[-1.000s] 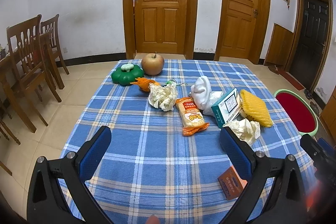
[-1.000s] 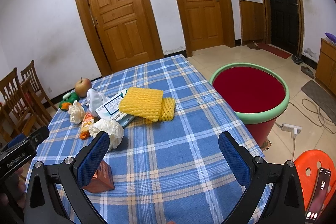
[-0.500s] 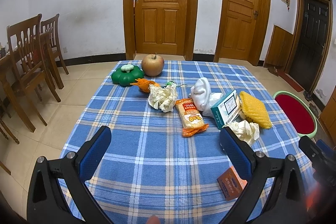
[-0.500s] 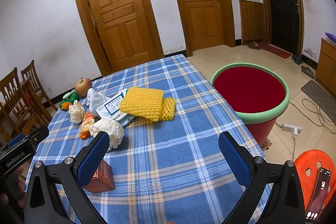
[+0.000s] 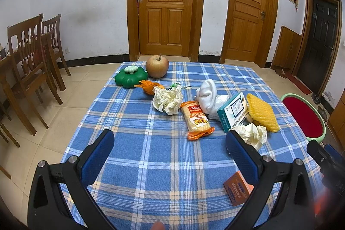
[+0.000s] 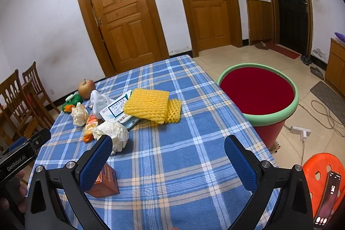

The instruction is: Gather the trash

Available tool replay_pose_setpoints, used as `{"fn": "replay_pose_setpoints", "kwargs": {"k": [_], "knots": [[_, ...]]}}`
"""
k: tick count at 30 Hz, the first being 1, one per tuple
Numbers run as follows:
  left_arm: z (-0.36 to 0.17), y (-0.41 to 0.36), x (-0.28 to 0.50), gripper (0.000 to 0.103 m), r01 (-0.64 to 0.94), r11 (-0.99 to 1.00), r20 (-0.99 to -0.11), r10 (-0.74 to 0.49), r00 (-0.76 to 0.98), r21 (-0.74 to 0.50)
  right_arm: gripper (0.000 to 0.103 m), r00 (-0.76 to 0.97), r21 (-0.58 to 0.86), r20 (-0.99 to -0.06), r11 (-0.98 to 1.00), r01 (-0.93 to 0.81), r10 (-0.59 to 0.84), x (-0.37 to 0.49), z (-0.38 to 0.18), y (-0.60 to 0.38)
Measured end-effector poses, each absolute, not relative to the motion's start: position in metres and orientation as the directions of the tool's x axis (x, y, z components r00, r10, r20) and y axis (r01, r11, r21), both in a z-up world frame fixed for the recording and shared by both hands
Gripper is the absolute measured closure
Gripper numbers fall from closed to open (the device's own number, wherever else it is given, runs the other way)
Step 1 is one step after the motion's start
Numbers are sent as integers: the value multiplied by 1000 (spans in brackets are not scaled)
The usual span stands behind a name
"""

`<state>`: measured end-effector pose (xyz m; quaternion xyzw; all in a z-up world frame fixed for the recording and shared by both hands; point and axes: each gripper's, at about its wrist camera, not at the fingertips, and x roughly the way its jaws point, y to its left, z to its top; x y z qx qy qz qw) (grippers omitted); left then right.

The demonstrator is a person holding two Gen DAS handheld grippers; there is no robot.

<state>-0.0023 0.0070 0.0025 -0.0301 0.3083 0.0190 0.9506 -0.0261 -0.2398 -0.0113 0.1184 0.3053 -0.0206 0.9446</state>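
- The left gripper (image 5: 169, 144) hangs over the near edge of the table (image 5: 138, 167), its blue pads spread wide with nothing between them.
- The right gripper (image 6: 168, 149) is likewise wide apart and empty, above the near right part of the blue checked cloth.
- A small brown carton (image 6: 106, 183) stands nearest, partly hidden behind the right gripper's left finger; its print is too small to read.
- Just beyond it lies a crumpled white paper ball (image 6: 114, 135), its lower edge cut off by that same finger.
- An orange snack wrapper (image 5: 196, 120) lies flat near the middle of the table, crimped at the near end.
- A second crumpled paper wad (image 5: 168, 100) sits just left of the wrapper.
- A white and teal box (image 5: 232, 111) leans between a white bag (image 5: 208, 96) and yellow foam netting (image 6: 148, 104), which overlaps its right end.
- Farther back lie an orange scrap (image 5: 148, 86), a green lidded dish (image 5: 130, 77) and an apple (image 5: 157, 66).
- A red bin with a green rim (image 6: 257, 94) stands on the floor beside the table's right edge.
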Motion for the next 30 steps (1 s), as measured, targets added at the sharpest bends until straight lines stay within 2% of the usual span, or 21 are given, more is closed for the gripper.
{"fn": "replay_pose_setpoints", "kwargs": {"k": [30], "knots": [[-8, 15, 8, 2, -71, 997, -612, 31, 790, -41, 0, 797, 204, -603, 972, 115, 32, -22, -16, -238]]}}
